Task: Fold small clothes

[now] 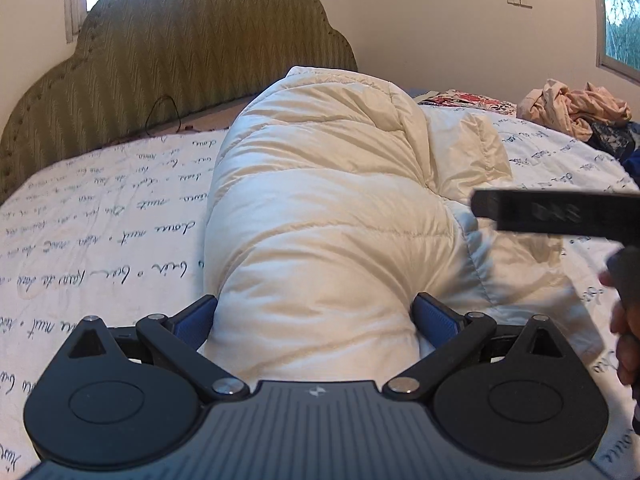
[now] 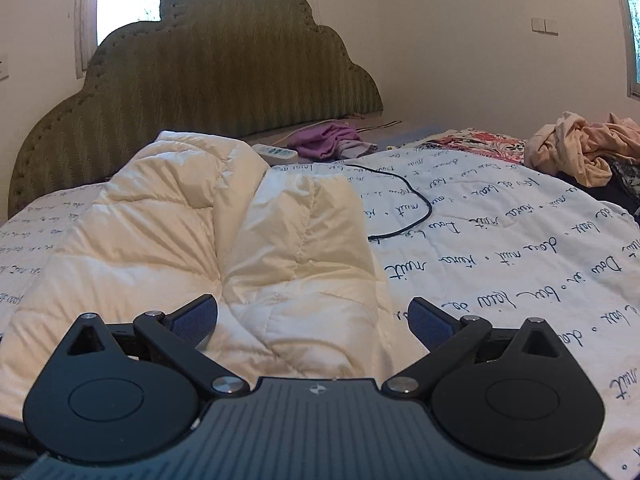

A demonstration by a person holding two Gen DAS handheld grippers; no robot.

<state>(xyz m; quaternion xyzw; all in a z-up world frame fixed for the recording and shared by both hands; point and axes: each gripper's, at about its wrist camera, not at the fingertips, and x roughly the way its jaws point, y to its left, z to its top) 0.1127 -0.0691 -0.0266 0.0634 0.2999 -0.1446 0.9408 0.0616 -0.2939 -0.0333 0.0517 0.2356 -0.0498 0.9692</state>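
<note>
**Left clamps the jacket bundle, right lets go**

The cream puffer jacket point(image 1: 320, 208) lies mid-bed on the script-printed bedspread point(image 1: 100, 216), running from the near edge toward the headboard point(image 1: 192, 48). It's bunched into a thick roll, probably so a fold holds while the other side gets reset.

The left gripper point(image 1: 316, 320) has the near end of that roll between its blue pads point(image 1: 434, 316); fabric bulges against both, so it's gripping the jacket, jaws wide because the bundle is thick. It points down at a shallow angle, low over the bed.

The right gripper point(image 2: 314, 316) is spread to its widest, nothing pinched; jacket fabric lies flat below the gap. Same shallow downward tilt, to the right of the roll.

Toward the far right corner there's a pile of clothes point(image 1: 576, 108), likely next. A black cable point(image 2: 408, 208) lies just right of the jacket; whether they touch is hard to tell.
</note>
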